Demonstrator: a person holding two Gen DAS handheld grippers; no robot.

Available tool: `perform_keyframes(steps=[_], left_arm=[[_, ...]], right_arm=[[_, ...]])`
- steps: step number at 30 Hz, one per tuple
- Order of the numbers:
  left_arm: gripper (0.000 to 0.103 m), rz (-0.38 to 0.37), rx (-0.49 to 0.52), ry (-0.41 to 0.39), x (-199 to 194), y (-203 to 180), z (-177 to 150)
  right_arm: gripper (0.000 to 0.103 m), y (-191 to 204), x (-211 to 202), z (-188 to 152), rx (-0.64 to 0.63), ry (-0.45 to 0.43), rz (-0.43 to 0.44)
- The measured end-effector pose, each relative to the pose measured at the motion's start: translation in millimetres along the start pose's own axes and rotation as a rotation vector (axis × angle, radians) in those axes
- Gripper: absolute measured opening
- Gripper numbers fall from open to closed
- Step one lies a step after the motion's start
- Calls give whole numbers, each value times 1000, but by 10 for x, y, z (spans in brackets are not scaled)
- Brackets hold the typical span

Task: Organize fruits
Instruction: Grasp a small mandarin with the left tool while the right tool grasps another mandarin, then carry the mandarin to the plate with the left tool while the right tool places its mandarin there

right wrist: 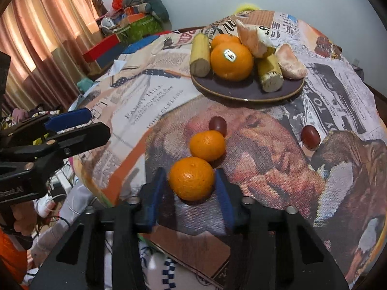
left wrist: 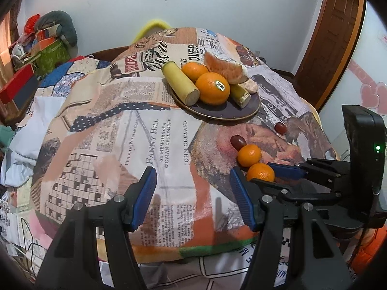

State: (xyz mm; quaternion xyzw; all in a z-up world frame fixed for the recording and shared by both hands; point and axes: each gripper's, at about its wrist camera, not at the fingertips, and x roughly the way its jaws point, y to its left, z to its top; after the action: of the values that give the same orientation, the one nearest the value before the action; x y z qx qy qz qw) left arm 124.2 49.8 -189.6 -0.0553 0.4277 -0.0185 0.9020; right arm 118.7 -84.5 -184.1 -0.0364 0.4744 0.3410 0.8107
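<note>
Right gripper [right wrist: 191, 191] stands low over the printed cloth [right wrist: 278, 169], its blue pads either side of the near mandarin [right wrist: 191, 178]. The jaws stand narrow and flank the fruit closely; the right pad looks to be at the peel, the left pad [right wrist: 157, 188] just beside it, and a firm grip cannot be confirmed. The mandarin rests on the cloth.

A second mandarin [right wrist: 207, 145] lies just beyond the first, touching or nearly so. A grape [right wrist: 217, 125] sits against its far side; another grape [right wrist: 310, 136] lies well apart to the right.

The plate [right wrist: 241, 91] stands farther back, carrying a large orange [right wrist: 231, 61] with a sticker, a smaller orange, two cane pieces [right wrist: 200, 55] and peeled segments [right wrist: 291, 62].

Left gripper [left wrist: 191, 198] hovers over bare cloth to the left of the fruit, jaws at a middling width with nothing between them. Its right pad lies just beside the right gripper's tips
</note>
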Motion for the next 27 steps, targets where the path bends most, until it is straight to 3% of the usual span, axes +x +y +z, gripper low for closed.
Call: perform_keyframes(steps=[15,22,27], left_arm=[[62,-91,65,98,567,-505,147],[62,-103,76,112,762,-629,183],[44,-116,83,125,833,-661,184]], right_arm=[[35,-551,-580,-34,95,-127,-93],[35,-692,-623,-20,131,-141,-102],[35,-718,-597,-12,133,-139,-97]])
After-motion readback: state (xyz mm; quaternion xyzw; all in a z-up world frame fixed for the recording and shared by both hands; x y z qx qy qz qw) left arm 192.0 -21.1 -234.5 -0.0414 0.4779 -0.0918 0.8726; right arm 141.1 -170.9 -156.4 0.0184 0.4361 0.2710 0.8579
